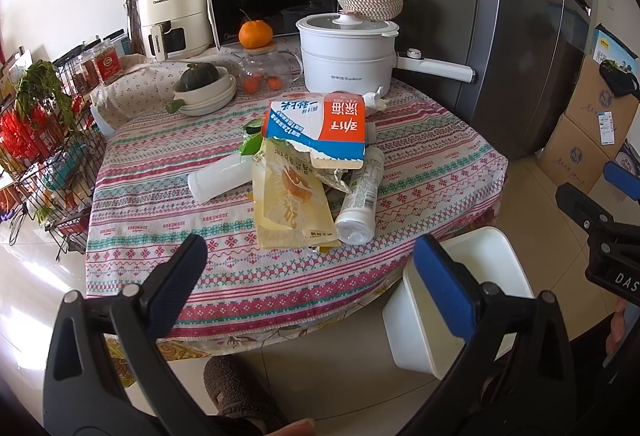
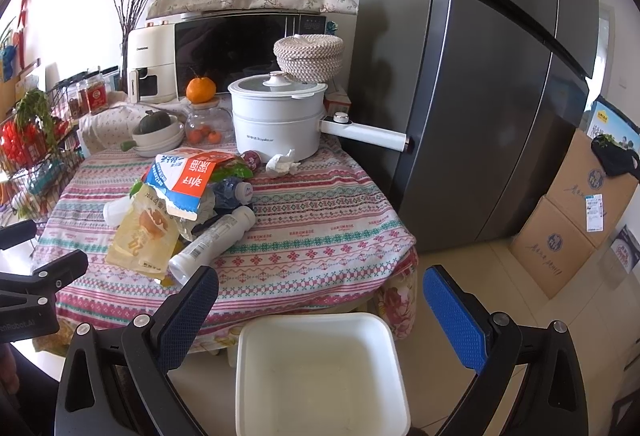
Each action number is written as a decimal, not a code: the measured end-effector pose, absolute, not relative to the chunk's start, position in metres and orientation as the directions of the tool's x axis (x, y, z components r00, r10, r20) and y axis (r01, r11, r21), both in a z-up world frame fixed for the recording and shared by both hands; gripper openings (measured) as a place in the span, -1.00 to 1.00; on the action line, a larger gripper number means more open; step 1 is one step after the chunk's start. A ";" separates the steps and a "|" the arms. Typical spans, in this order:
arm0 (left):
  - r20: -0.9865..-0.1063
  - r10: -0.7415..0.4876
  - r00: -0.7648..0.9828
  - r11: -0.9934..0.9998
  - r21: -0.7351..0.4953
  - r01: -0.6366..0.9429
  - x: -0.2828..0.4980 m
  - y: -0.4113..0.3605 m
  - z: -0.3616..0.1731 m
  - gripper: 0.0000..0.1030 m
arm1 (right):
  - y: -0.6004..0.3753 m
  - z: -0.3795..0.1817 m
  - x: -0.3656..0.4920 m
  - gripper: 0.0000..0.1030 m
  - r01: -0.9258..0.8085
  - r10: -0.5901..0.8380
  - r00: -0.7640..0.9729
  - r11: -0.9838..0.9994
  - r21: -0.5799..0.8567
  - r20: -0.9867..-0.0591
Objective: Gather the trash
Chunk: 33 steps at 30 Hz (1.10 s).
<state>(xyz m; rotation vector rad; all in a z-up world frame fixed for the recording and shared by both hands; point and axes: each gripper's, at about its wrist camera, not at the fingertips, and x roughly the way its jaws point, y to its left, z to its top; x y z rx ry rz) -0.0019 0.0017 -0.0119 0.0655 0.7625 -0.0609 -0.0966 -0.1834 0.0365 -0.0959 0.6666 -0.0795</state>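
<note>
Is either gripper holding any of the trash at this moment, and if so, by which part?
Nothing is held. The left gripper and right gripper both stand open and empty, short of the trash pile on the table.

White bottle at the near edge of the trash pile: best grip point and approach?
Grip the white bottle mid-body, from above, fingers across its narrow width. It lies flat on the tablecloth, body mostly exposed on its right side; the yellow bag crowds the left.
</note>
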 end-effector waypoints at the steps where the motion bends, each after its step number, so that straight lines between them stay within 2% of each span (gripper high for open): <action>1: -0.692 -0.031 0.721 0.996 0.037 0.079 -0.002 0.002 -0.012 0.99 | -0.183 0.037 -0.097 1.00 0.042 -0.104 0.783 0.992 -0.115 -0.614; 24: -0.699 -0.040 0.714 0.996 0.028 0.084 -0.006 0.002 -0.014 0.99 | -0.183 0.033 -0.097 1.00 0.039 -0.112 0.777 0.991 -0.131 -0.620; 33: -0.729 -0.140 0.670 0.989 -0.068 0.133 0.008 0.013 -0.010 0.99 | -0.183 0.030 -0.094 1.00 0.038 -0.120 0.766 0.989 -0.142 -0.631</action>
